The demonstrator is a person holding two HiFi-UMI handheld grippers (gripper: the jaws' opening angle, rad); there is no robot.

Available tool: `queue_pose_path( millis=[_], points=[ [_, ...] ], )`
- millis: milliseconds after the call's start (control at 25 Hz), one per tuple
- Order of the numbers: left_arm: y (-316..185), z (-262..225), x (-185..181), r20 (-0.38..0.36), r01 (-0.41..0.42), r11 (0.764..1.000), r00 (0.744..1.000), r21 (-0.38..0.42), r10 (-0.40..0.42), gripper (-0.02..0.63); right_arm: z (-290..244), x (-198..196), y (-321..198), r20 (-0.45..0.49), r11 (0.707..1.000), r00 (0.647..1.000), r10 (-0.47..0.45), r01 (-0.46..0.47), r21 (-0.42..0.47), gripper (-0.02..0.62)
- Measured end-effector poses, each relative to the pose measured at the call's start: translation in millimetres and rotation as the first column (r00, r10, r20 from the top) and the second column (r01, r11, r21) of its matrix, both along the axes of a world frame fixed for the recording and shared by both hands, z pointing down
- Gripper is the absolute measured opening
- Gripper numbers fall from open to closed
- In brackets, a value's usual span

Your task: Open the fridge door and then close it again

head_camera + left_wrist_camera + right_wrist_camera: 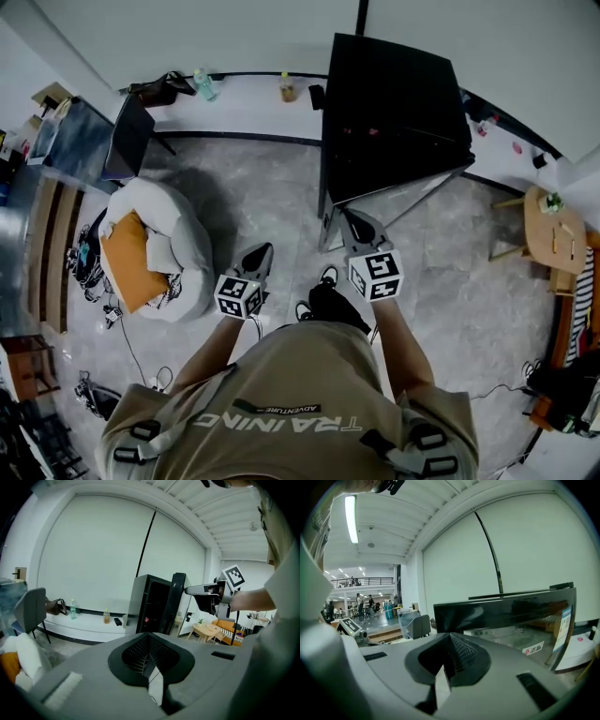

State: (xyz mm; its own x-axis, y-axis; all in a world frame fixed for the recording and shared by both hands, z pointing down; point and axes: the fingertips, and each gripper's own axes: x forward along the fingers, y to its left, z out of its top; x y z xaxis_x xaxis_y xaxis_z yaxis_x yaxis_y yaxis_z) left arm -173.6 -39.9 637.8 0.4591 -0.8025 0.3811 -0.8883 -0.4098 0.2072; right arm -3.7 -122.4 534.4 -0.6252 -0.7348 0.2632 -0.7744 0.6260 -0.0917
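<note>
The black fridge (394, 103) stands against the far wall. Its glass door (398, 202) is swung out toward me, and in the left gripper view the dark inside (152, 604) shows beside the door's edge (177, 602). My right gripper (357, 228) is shut with nothing in it. It hangs just in front of the door, whose glass face (511, 616) fills the right gripper view close up. My left gripper (257, 257) is also shut and empty. It hangs over the floor to the left of the fridge and apart from it.
A white beanbag with an orange cushion (150, 248) lies on the floor at left, with a dark chair (127, 141) behind it. Bottles (204, 84) stand on the low ledge along the wall. A round wooden table (553, 225) is at right. Cables trail at lower left.
</note>
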Motion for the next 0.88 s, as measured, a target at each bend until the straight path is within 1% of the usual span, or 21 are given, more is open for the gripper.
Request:
queue_pose_path(
  millis=[320,600,880],
  points=[
    [-43,-8,-17,0.022,0.032,0.999,0.999,0.012,-0.032,0.0,0,-22,-45,0.027,0.999,0.999,-0.038,0.038,-0.011,0.006],
    [-81,-8,-12,0.031,0.055,0.998,0.998,-0.006,-0.055,0.0,1,-27,-77,0.027,0.996,0.996,-0.087,0.088,-0.017,0.006],
    [-112,-12,-11,0.03,0.088,0.996,0.996,0.001,-0.088,0.0,-2,-32,-100,0.053,0.992,0.991,-0.121,0.122,-0.023,0.006]
  ],
)
